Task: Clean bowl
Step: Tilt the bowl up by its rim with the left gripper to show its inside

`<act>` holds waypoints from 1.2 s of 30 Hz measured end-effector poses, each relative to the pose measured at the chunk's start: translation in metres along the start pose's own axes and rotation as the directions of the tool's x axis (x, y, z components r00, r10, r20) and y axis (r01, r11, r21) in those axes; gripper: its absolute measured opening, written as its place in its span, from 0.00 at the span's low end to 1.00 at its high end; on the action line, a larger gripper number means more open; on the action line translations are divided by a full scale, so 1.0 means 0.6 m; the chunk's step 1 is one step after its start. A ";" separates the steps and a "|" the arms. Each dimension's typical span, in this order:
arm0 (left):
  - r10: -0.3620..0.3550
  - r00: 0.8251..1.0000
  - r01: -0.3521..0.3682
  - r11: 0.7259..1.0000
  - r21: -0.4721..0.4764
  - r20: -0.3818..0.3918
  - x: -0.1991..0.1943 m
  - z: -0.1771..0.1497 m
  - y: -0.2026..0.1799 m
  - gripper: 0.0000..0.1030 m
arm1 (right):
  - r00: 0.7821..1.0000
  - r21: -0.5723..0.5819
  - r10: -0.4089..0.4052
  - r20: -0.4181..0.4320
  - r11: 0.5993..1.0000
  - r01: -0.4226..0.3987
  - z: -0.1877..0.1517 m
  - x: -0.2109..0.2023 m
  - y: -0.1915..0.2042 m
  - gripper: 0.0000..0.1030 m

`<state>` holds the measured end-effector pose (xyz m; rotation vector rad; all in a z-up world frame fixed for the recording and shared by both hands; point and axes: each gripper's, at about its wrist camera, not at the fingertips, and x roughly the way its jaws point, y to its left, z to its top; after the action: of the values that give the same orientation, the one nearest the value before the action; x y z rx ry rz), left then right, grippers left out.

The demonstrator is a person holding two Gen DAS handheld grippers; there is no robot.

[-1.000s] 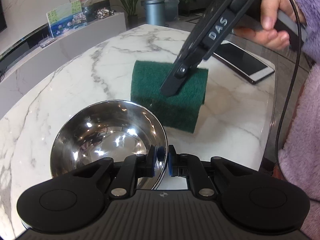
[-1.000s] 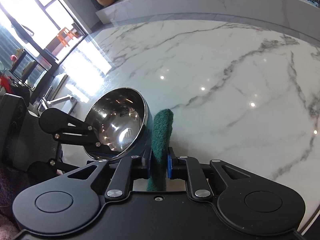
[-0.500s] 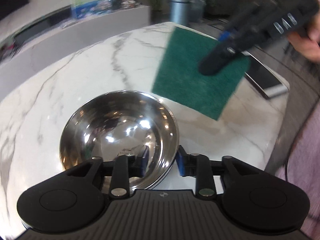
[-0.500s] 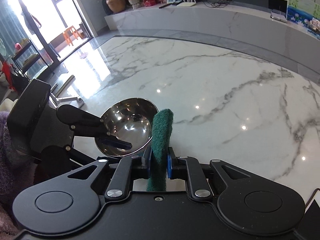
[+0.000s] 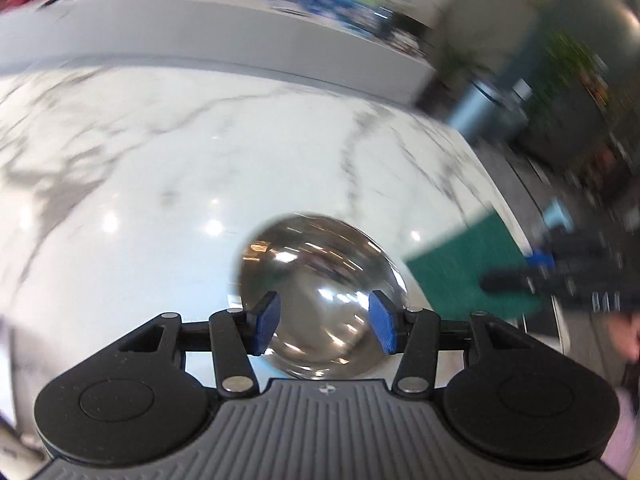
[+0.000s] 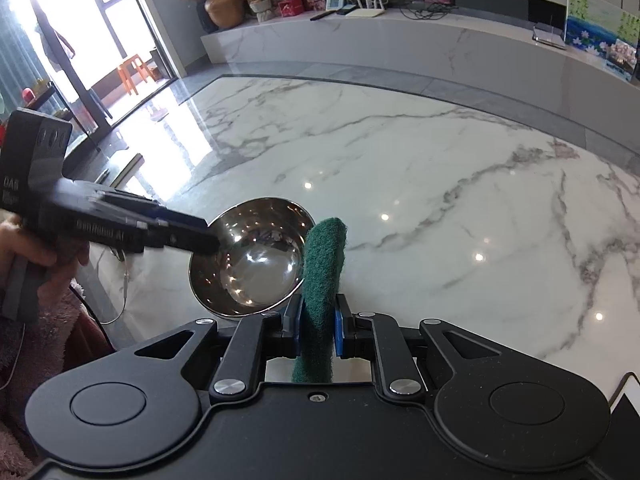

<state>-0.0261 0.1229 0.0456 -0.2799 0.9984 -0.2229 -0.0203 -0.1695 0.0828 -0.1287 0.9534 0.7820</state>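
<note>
plainly, the steel bowl (image 6: 250, 260) sits upright on the marble table (image 6: 440, 184), shiny and mirror-bright inside. above its near rim the left gripper (image 5: 325, 326) is opening, its blue pads clear of the metal. just beside the bowl, the right gripper (image 6: 318, 328) pinches a green scouring pad (image 6: 322, 280).

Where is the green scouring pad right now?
In the right wrist view the green scouring pad stands on edge, clamped in the right tongs, lower centre, just right of the steel bowl on the marble table.
</note>
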 end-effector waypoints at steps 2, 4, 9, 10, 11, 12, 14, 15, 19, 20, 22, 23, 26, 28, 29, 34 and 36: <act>0.048 0.997 -0.049 0.999 -0.021 -0.054 0.016 0.011 0.008 0.45 | 1.000 0.001 0.002 0.003 1.000 -0.002 0.000 0.004 0.002 0.13; 0.063 0.993 -0.067 0.997 -0.035 -0.101 0.034 0.017 0.013 0.45 | 1.000 0.006 0.006 0.008 1.000 -0.006 0.000 0.009 0.004 0.13; 0.103 0.982 -0.112 0.993 -0.048 -0.159 0.088 0.010 0.024 0.36 | 1.000 0.015 -0.018 0.007 1.000 0.018 0.000 0.021 0.005 0.13; 0.110 0.980 -0.119 0.992 -0.046 -0.167 0.095 0.007 0.026 0.35 | 1.000 0.017 -0.022 0.006 1.000 0.022 -0.001 0.023 0.005 0.13; 0.116 0.978 -0.125 0.991 -0.045 -0.175 0.101 0.005 0.028 0.33 | 1.000 0.021 -0.021 0.007 1.000 0.020 -0.002 0.023 0.004 0.13; 0.122 0.976 -0.131 0.991 -0.039 -0.178 0.102 0.002 0.029 0.29 | 1.000 0.025 -0.020 0.008 1.000 0.020 -0.002 0.024 0.003 0.13; 0.119 0.976 -0.127 0.991 -0.033 -0.180 0.105 -0.002 0.029 0.25 | 1.000 0.034 -0.022 0.011 0.999 0.021 -0.003 0.026 0.001 0.13; 0.108 0.978 -0.116 0.993 -0.032 -0.177 0.106 -0.004 0.027 0.19 | 1.000 0.038 -0.025 0.011 0.999 0.024 -0.003 0.027 0.000 0.13; 0.125 0.981 -0.121 0.992 0.030 -0.146 0.101 -0.006 0.008 0.10 | 0.998 0.057 -0.068 0.010 0.996 0.067 -0.003 0.032 -0.002 0.13; 0.129 0.982 -0.124 0.991 0.048 -0.137 0.100 -0.006 0.003 0.10 | 0.997 0.066 -0.081 0.013 0.995 0.080 -0.004 0.033 -0.004 0.13; 0.137 0.985 -0.126 0.987 0.099 -0.108 0.093 -0.006 -0.010 0.08 | 0.997 0.088 -0.073 0.016 0.994 0.071 -0.006 0.037 -0.010 0.13; 0.145 0.984 -0.131 0.983 0.127 -0.100 0.091 -0.005 -0.017 0.08 | 0.998 0.092 -0.067 0.019 0.994 0.065 -0.008 0.038 -0.012 0.13; 0.163 0.983 -0.145 0.970 0.193 -0.085 0.087 -0.001 -0.033 0.08 | 0.998 0.038 -0.050 0.043 0.998 0.049 -0.013 0.042 -0.013 0.13; 0.173 0.981 -0.151 0.964 0.219 -0.085 0.087 0.001 -0.039 0.08 | 0.998 0.023 -0.040 0.049 0.999 0.039 -0.016 0.045 -0.015 0.13; 0.178 0.981 -0.154 0.959 0.236 -0.082 0.087 0.001 -0.043 0.08 | 0.998 0.037 -0.036 0.044 0.999 0.034 -0.016 0.048 -0.018 0.13; 0.195 0.979 -0.162 0.924 0.345 -0.062 0.088 0.004 -0.066 0.08 | 0.998 0.045 0.032 0.055 0.998 -0.034 -0.022 0.062 -0.028 0.13; 0.195 0.980 -0.159 0.903 0.399 -0.050 0.090 0.005 -0.076 0.08 | 0.997 0.035 0.061 0.057 0.997 -0.063 -0.023 0.068 -0.034 0.13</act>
<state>0.0022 0.0637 0.0193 0.1908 1.0361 -0.2662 -0.0025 -0.1680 0.0385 -0.0448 0.9224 0.8209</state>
